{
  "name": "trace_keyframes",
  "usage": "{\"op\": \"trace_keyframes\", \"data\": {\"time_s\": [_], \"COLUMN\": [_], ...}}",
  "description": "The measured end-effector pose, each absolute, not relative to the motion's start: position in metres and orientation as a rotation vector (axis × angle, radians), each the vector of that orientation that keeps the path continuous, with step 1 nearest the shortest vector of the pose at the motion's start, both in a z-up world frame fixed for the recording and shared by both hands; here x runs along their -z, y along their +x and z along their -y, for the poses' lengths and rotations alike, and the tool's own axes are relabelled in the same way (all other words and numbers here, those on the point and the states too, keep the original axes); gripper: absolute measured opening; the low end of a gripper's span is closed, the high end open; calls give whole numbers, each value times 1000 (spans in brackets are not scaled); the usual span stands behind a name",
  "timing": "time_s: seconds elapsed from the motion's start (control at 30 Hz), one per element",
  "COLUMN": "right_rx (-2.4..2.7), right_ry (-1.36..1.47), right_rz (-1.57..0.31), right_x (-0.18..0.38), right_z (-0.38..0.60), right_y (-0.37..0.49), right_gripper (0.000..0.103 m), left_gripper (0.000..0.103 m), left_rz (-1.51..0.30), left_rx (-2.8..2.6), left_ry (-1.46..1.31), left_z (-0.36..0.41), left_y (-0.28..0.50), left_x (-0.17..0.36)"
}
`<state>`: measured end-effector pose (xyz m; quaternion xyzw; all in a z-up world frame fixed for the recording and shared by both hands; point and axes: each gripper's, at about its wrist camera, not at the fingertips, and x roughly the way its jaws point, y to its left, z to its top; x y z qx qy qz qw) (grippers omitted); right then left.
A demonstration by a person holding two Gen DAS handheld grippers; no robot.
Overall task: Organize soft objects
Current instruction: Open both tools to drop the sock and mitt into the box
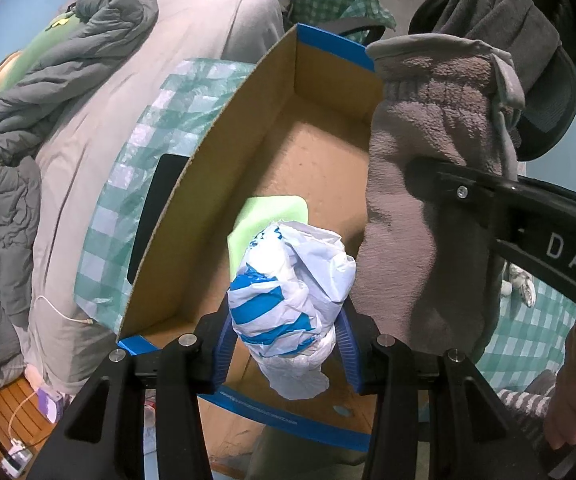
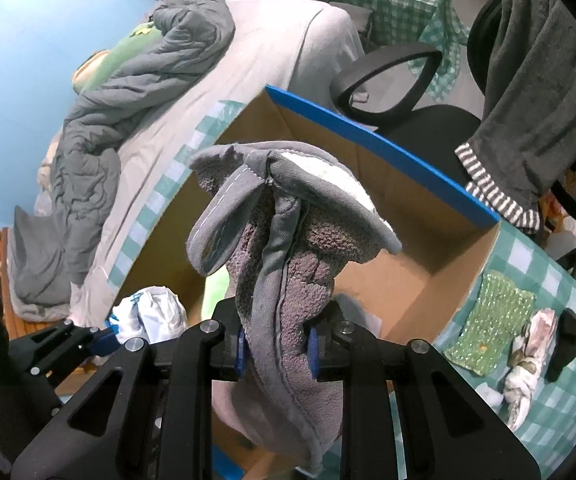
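Note:
My left gripper [image 1: 285, 344] is shut on a crumpled white and blue plastic bag [image 1: 292, 292] and holds it over the open cardboard box [image 1: 207, 152]. A light green pad [image 1: 271, 210] lies on the box floor below it. My right gripper [image 2: 277, 352] is shut on a grey fleece slipper [image 2: 283, 248] and holds it above the same box [image 2: 408, 184]. The slipper also shows in the left wrist view [image 1: 428, 200], hanging at the box's right side. The bag shows in the right wrist view [image 2: 147, 316], with the left gripper [image 2: 99, 340] at lower left.
The box stands on a green checked cloth [image 2: 548, 368] next to a bed with a grey duvet [image 2: 127, 92]. A green glittery cloth [image 2: 492, 328], a rolled patterned rag [image 2: 528, 360] and a black item [image 2: 568, 340] lie right of the box. An office chair [image 2: 420, 92] with a grey towel [image 2: 536, 92] stands behind.

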<state>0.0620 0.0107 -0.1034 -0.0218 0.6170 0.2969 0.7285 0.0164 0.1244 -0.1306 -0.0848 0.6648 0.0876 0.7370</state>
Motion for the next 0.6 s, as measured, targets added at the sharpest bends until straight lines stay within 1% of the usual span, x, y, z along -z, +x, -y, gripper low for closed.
{"op": "trace_keyframes", "data": {"time_s": [0.03, 0.1, 0.13, 0.17, 0.2, 0.27, 0.3, 0.6], "right_rx": [-659, -663, -662, -659, -652, -649, -647, -621], "right_ry": [-44, -43, -46, -48, -45, -32, -30, -72], "right_rz": [-1367, -1375, -1374, -1373, -1368, -1358, -1354, -1310], "right_x": [104, 106, 106, 106, 105, 102, 101, 85], "right_z": [-11, -11, -12, -12, -11, -10, -9, -5], "right_y": [62, 62, 62, 61, 61, 60, 60, 57], "right_gripper": [29, 42, 45, 50, 56, 62, 64, 65], "left_gripper": [48, 51, 55, 60, 62, 68, 68, 69], "left_rz": [-1467, -1477, -1478, -1477, -1473, -1467, -1463, -1444], "left_rx": [-190, -189, -191, -193, -195, -197, -198, -207], "left_ry": [-187, -184, -180, -174, -170, -170, -173, -184], "left_z": [-123, -121, -121, -120, -119, -119, -119, -118], "left_y": [16, 16, 16, 16, 16, 15, 14, 12], "left_x": [132, 134, 135, 135, 134, 132, 131, 123]}}
